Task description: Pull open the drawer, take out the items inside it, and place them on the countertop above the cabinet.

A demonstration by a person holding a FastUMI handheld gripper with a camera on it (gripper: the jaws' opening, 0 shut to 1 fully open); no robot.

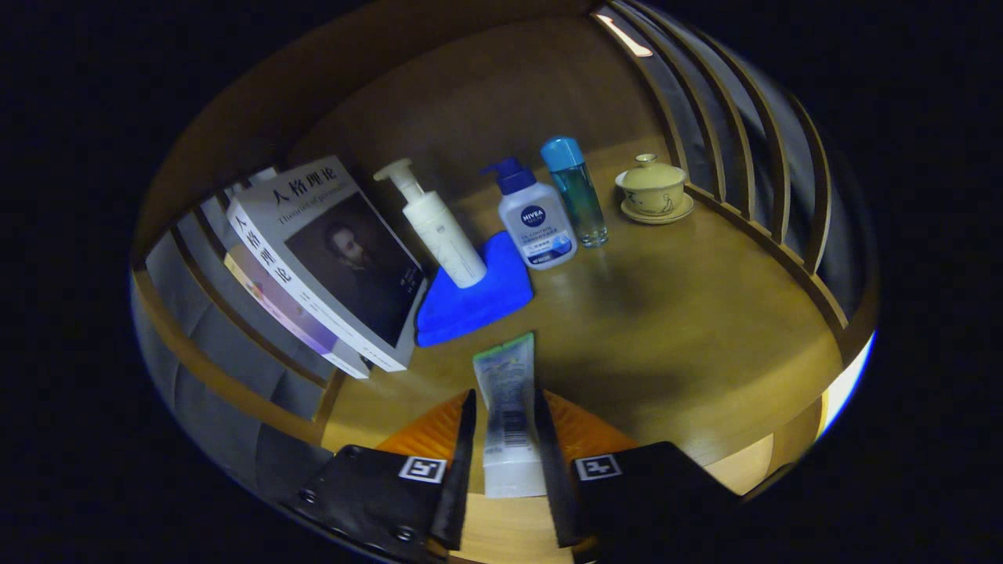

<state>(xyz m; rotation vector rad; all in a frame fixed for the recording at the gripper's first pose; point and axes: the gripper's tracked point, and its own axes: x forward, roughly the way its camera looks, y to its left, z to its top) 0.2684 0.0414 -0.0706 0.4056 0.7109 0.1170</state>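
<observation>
The tongs (505, 407) are clamped on a soft white squeeze tube with a green crimped end (507, 407), held over the near edge of the wooden bench (674, 313), just short of a folded blue cloth (474, 294). The tube looks light and yielding; gripping mid-body, as here, risks squashing it, so a gentle hold seems wise.

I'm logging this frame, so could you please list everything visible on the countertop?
Books: two, white and pale covers, leaning against the side rail.
Cloth: one, blue, beside the books.
Pump bottle: one, white, on the cloth.
Lotion bottle: one, white with blue pump, next to the cloth.
Clear bottle: one, blue.
Lidded cup: one, cream, on a saucer.
Countertop: wooden.
Tube: one, white and green, between the fingers.
Gripper: shut on the tube.
</observation>
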